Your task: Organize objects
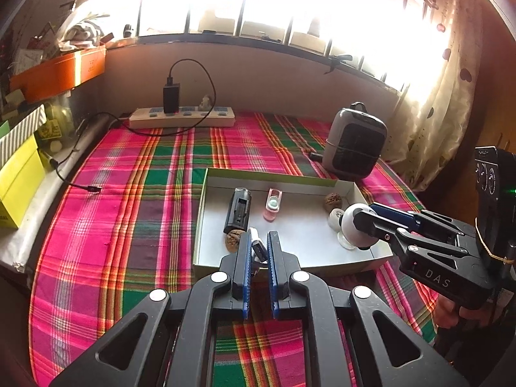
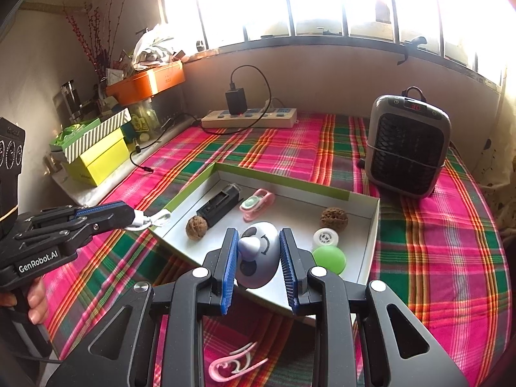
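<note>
Here the left gripper (image 1: 259, 242) is clamped on a white clip (image 1: 258, 245). The panda egg toy (image 2: 258, 254) is pinched by the right gripper (image 2: 258, 242) fingers over the tray (image 2: 374, 225)

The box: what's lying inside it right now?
In the box: black holder, pink clip, two walnuts, white cap, green ball. Floor behind the gripped egg toy is hidden.

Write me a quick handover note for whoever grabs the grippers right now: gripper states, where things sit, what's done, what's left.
Left gripper: shut on a small white USB adapter, held over the tray's near-left corner.
Right gripper: shut on a white panda-face toy, over the tray's near edge.
Already in the tray: black charger, pink clip, two walnuts, white cap, green disc.
Left: release both held things into the tray; a pink hook lies on the cloth in front of the tray.
</note>
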